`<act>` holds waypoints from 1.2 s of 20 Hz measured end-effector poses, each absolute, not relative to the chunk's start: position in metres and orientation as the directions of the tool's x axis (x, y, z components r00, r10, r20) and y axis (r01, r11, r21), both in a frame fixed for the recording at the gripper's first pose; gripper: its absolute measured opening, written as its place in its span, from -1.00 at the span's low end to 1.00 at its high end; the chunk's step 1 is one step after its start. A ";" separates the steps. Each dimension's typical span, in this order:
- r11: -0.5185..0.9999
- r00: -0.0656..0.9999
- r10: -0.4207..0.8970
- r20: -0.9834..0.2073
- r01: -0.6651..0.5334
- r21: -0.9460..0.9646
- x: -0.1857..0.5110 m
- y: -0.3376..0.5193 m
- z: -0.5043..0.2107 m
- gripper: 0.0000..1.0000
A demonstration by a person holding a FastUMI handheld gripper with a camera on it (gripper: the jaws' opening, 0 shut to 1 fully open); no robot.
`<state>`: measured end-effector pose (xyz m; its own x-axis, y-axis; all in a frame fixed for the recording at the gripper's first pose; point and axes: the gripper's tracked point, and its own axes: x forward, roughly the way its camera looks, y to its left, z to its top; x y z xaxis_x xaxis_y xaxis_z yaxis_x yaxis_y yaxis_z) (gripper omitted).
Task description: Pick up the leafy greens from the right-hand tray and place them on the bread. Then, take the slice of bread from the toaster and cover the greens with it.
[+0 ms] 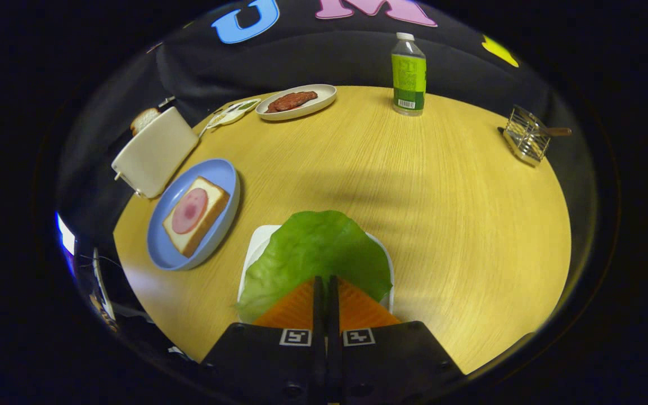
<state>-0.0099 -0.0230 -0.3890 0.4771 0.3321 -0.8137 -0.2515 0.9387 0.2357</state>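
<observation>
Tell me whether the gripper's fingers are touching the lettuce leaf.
Touching. In the gripper view the hand-held gripper has its fingers closed together on the near edge of the lettuce leaf, above the white tray.

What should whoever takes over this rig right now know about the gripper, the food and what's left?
Gripper: fingers closed together on the near edge of the lettuce leaf, which lies over its white tray.
Blue plate, left of the tray, holds the bread with a ham slice. Toaster beyond it has a bread slice sticking up.
Done: leaf gripped.
Left: carry leaf onto the bread, then cover with the toaster slice.
</observation>
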 end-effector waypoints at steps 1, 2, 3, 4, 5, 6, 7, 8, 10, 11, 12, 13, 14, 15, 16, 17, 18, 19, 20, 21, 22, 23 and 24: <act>0.936 0.465 0.345 -0.815 -0.239 0.260 -0.009 -0.024 -0.389 -0.88; 0.936 0.460 0.347 -0.818 -0.228 0.269 -0.010 -0.025 -0.388 -0.89; 0.938 0.463 0.343 -0.817 -0.225 0.266 -0.010 -0.026 -0.385 -0.88; 0.939 0.473 0.339 -0.813 -0.224 0.261 -0.010 -0.026 -0.379 -0.89; 0.940 0.487 0.338 -0.806 -0.221 0.260 -0.010 -0.026 -0.371 -0.89; 0.941 0.500 0.335 -0.799 -0.220 0.257 -0.012 -0.025 -0.363 -0.89; 0.943 0.511 0.329 -0.794 -0.222 0.248 -0.012 -0.026 -0.354 -0.89; 0.946 0.526 0.321 -0.788 -0.220 0.238 -0.013 -0.027 -0.345 -0.89; 0.952 0.554 0.304 -0.775 -0.198 0.232 -0.012 -0.029 -0.328 -0.89; 0.954 0.570 0.301 -0.764 -0.186 0.237 -0.009 -0.028 -0.317 -0.89; 0.955 0.584 0.296 -0.756 -0.175 0.239 -0.007 -0.028 -0.308 -0.89; 0.955 0.595 0.296 -0.747 -0.166 0.246 -0.004 -0.026 -0.298 -0.89; 0.953 0.606 0.299 -0.737 -0.159 0.256 0.000 -0.022 -0.288 -0.89; 0.953 0.616 0.300 -0.728 -0.156 0.261 0.004 -0.018 -0.279 -0.89; 0.953 0.628 0.300 -0.718 -0.156 0.261 0.008 -0.014 -0.271 -0.89; 0.953 0.640 0.299 -0.707 -0.158 0.260 0.012 -0.010 -0.262 -0.89; 0.951 0.647 0.304 -0.699 -0.160 0.266 0.015 -0.003 -0.255 -0.89; 0.947 0.650 0.314 -0.692 -0.162 0.278 0.018 0.004 -0.249 -0.89; 0.942 0.650 0.328 -0.685 -0.166 0.293 0.019 0.013 -0.243 -0.89; 0.937 0.647 0.342 -0.682 -0.178 0.302 0.020 0.024 -0.239 -0.89; 0.935 0.646 0.349 -0.679 -0.190 0.299 0.022 0.030 -0.237 -0.89; 0.933 0.642 0.356 -0.679 -0.206 0.295 0.023 0.038 -0.236 -0.89; 0.929 0.635 0.367 -0.680 -0.222 0.295 0.023 0.047 -0.235 -0.89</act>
<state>0.0226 0.0471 -0.2352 0.6350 0.3671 -0.6797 -0.2220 0.9295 0.2946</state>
